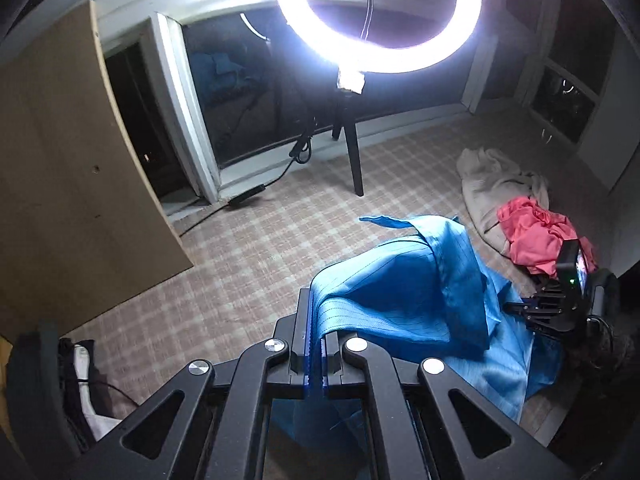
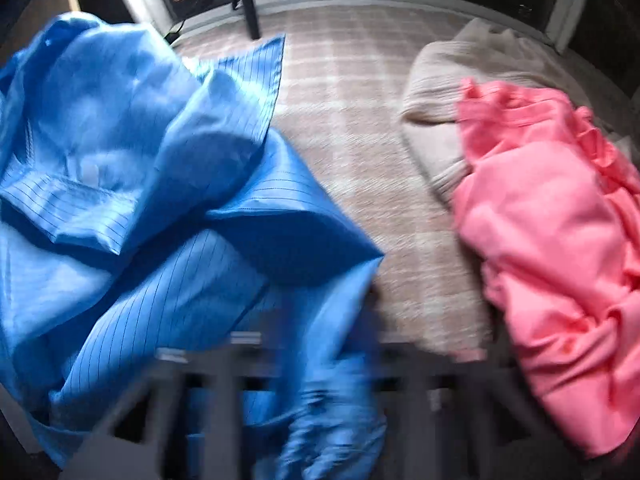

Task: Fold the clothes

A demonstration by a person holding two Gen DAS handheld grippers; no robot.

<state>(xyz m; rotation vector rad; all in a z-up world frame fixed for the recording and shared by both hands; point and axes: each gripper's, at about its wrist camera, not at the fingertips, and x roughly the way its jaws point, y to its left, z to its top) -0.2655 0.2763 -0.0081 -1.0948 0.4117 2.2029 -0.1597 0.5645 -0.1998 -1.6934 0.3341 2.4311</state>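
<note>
Your left hand-held gripper (image 1: 316, 344) is clamped on a fold of the blue shirt (image 1: 404, 292), lifting part of it off the checked floor (image 1: 240, 248); the rest trails down toward the right hand-held gripper (image 1: 556, 304). In the right wrist view that gripper is too blurred to read, but it looks closed w/ blue cloth bunched at its tips, prob. gripping it. The shirt is thin, shiny, pinstriped, crumpled, collar or cuff edges sticking out. Expect it light, limp & slippery: it'll sag and slide, so pinch seams or hems at shoulders or corners, not mid-panel. Near its right lies a pink garment (image 2: 560, 240) heaped on a beige knit (image 2: 440, 80), both unfolded, well apart from the ring light (image 1: 380, 16) stand
</note>
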